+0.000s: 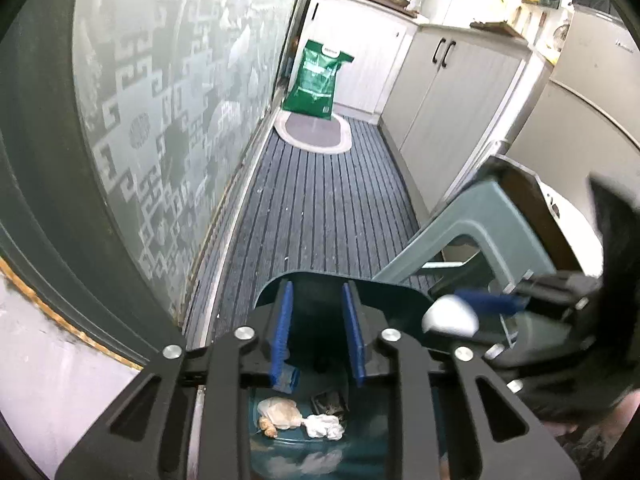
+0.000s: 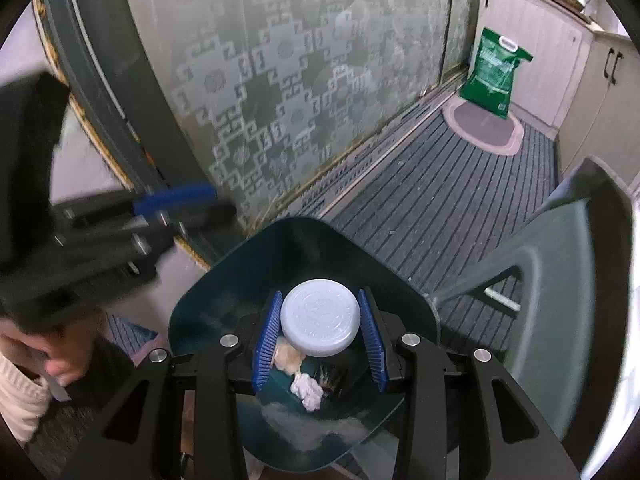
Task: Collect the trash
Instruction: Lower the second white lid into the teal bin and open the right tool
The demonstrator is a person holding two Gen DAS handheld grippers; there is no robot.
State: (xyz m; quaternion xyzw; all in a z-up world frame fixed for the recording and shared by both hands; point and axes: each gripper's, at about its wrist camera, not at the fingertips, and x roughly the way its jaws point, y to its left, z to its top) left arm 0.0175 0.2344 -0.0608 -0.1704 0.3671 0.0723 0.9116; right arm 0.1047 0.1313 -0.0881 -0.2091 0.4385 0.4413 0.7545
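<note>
A dark teal trash bin (image 2: pixel 224 280) stands on the floor below both grippers; it also shows in the left wrist view (image 1: pixel 384 284). Inside lie a white crumpled tissue (image 2: pixel 306 390), a beige wad (image 2: pixel 288 356) and a dark wrapper (image 1: pixel 330 402). My right gripper (image 2: pixel 319 330) is shut on a white round lid (image 2: pixel 319 322) and holds it over the bin's mouth. My left gripper (image 1: pixel 317 330) is open and empty over the bin. The right gripper with the white lid (image 1: pixel 450 316) shows blurred at the right of the left wrist view.
A grey-green plastic stool (image 1: pixel 480 224) stands right of the bin. A frosted patterned glass door (image 2: pixel 300 80) runs along the left. A striped dark floor mat (image 1: pixel 320 208), an oval rug (image 1: pixel 316 132), a green bag (image 1: pixel 316 76) and white cabinets (image 1: pixel 452 96) lie beyond.
</note>
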